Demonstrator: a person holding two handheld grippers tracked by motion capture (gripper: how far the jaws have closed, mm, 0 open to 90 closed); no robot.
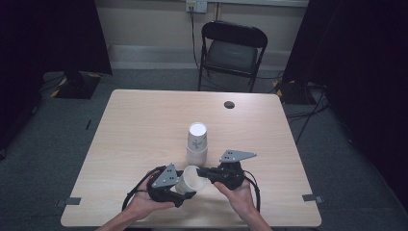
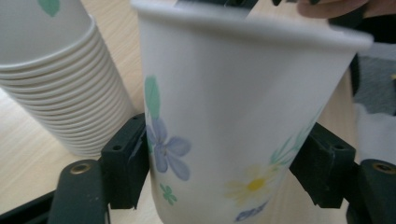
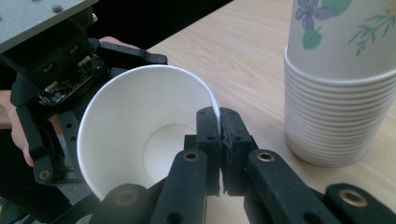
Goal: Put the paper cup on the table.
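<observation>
Single white flower-printed paper cup, lower centre of high view: left tongs clamp its wall, right tongs pinch rim. Light, thin, crushable; grip gently near stiffer rim.

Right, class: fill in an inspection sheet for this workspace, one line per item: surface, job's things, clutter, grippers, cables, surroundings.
Surface: pale wood table, with a dark round hole near its far edge.
Job's things: stack of upside-down flowered paper cups standing mid-table; one single cup lifted near the front edge, mouth towards the right gripper.
Clutter: nothing seen.
Grippers: left gripper clamps the single cup's body between its jaws; right gripper pinches that cup's rim, one jaw inside, one outside.
Cables: a black cable loops from the left gripper; another trails from the right.
Surroundings: black folding chair beyond the table, wall socket, grey floor, dark curtains at both sides.
</observation>
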